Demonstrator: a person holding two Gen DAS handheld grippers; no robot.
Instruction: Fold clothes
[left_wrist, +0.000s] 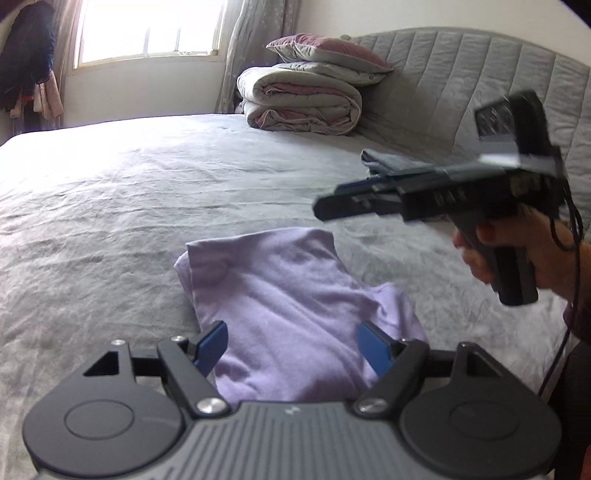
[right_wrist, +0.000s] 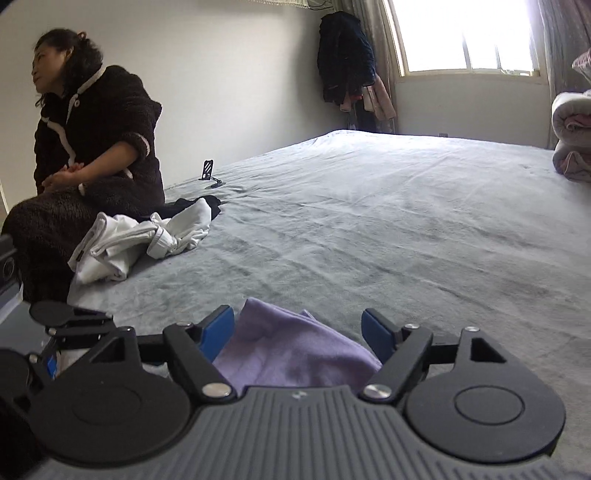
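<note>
The left gripper (left_wrist: 291, 345) stands with its blue pads spread wide and nothing between them, poised low over the near end of the lilac garment (left_wrist: 291, 295). That garment lies straight ahead of it on the grey bedsheet (left_wrist: 110, 206), already doubled into a rough oblong, though one corner sticks out to the right and the top layer is rumpled. The right gripper (right_wrist: 299, 334) is likewise spread and empty, held above the garment's far edge and seen from the left wrist view up and to the right, blurred. Further out from the right gripper, off to its left, a crumpled white shirt (right_wrist: 140, 236) lies in a heap beside a seated person (right_wrist: 85, 147); beyond the left gripper, a small folded grey pile (left_wrist: 388, 160) rests by the headboard.

The risk, as a judgement: pinching only the top layer of the lilac cloth would drag the fold open, and the soft sheet beneath could be caught along with it.
</note>
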